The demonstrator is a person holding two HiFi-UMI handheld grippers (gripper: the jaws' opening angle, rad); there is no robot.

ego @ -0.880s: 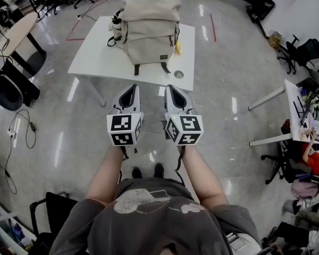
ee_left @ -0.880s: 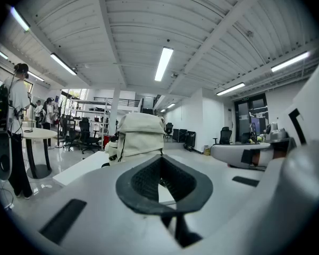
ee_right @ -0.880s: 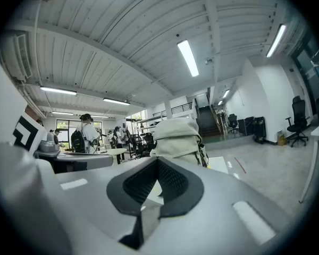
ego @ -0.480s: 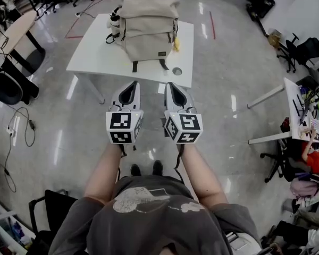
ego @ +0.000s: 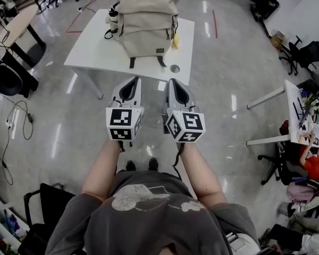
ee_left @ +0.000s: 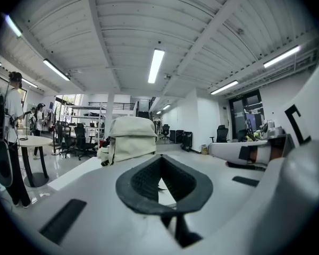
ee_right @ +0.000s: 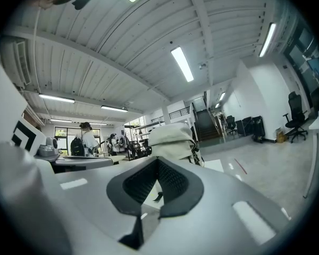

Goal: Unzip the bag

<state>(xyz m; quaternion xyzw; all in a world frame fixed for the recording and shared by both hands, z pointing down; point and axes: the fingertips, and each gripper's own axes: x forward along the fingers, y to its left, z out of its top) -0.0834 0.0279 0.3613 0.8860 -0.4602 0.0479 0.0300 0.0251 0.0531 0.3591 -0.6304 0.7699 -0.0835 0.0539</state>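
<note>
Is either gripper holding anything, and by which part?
Nothing: left gripper and right gripper are shut and empty, short of the beige canvas backpack.

A white table point(ego: 90, 49) stands ahead of the left tongs point(ego: 132, 80) and right tongs point(ego: 171, 82). A black chair point(ego: 4, 81) sits well to their left, a desk point(ego: 293, 101) well to their right.

Bright ceiling tubes point(ee_left: 156, 65); fisheye-warped edges
</note>
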